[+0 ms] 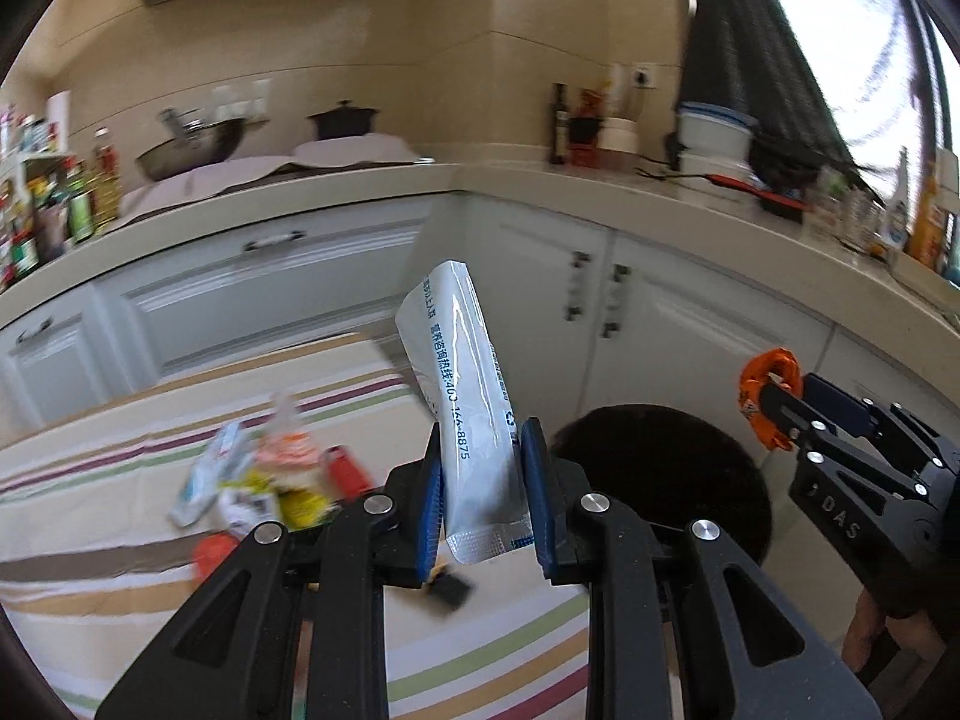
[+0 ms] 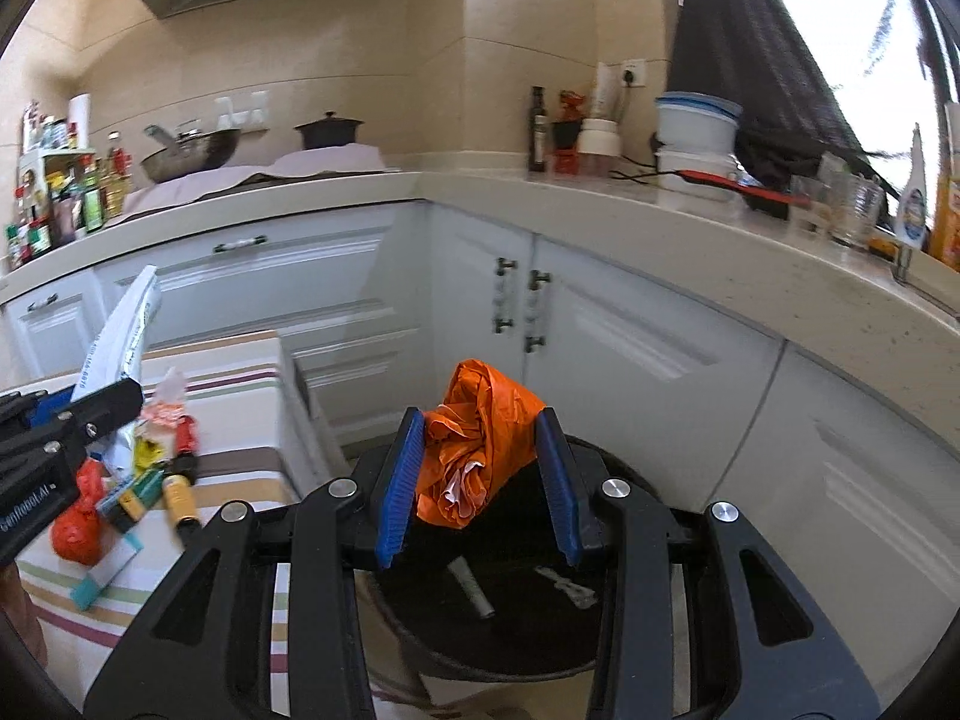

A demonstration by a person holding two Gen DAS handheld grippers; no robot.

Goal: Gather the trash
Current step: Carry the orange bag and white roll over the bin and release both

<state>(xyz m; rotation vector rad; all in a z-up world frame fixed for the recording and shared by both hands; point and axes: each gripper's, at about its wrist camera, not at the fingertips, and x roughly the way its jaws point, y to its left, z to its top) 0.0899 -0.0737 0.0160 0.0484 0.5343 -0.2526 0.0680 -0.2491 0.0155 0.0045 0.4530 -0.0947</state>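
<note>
My left gripper (image 1: 483,483) is shut on a white pouch with blue print (image 1: 465,396), which stands upright above the table edge, left of the bin. In the right wrist view my right gripper (image 2: 483,480) is shut on a crumpled orange plastic bag (image 2: 480,438), held over the black round trash bin (image 2: 510,630). The bin (image 1: 672,474) holds a grey tube (image 2: 471,588) and a small pale scrap. The right gripper with the orange bag (image 1: 768,384) shows at the right of the left wrist view; the left gripper with the pouch (image 2: 129,330) shows at the left of the right wrist view.
A striped tablecloth (image 2: 240,456) covers a low table left of the bin, with a pile of wrappers (image 1: 258,474), a red bag (image 2: 78,531) and a yellow tube (image 2: 180,495). White corner cabinets (image 2: 600,348) stand behind the bin. The counter carries a wok, pot, bottles and glasses.
</note>
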